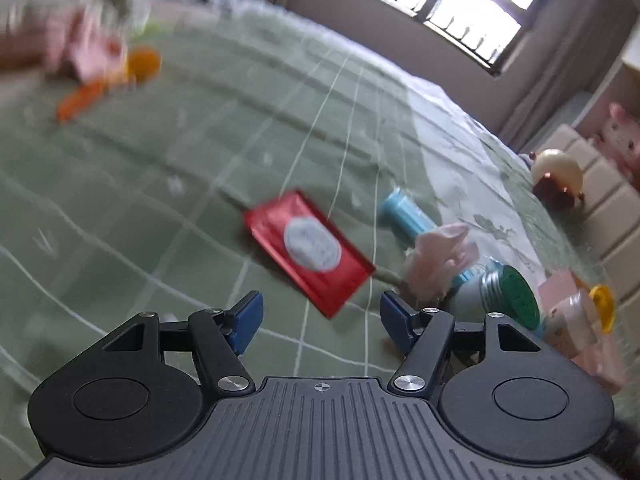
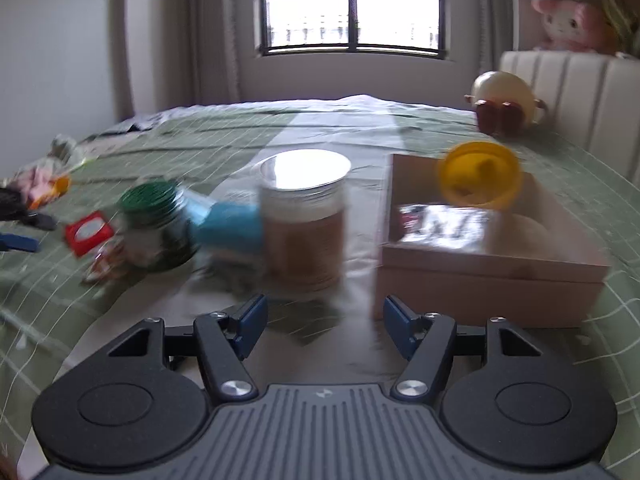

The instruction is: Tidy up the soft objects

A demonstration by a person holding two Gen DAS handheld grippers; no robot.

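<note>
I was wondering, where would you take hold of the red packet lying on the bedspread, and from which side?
Probably by its near corner. The red packet lies flat on the bedspread, so there is no height to pinch across. That corner points toward the open left hand-held gripper. Come in low from this side, one finger slipping under the edge, which the soft bedding should allow.

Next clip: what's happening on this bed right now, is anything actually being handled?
Nothing is held. Both the left gripper and the right gripper are open and empty above the green grid-patterned bedspread. The left one faces a flat red packet with a white oval label. The right one faces a clear plastic jar with a brown label beside an open beige cardboard box, where a yellow plastic cup sits. Both views are motion-blurred.
</note>
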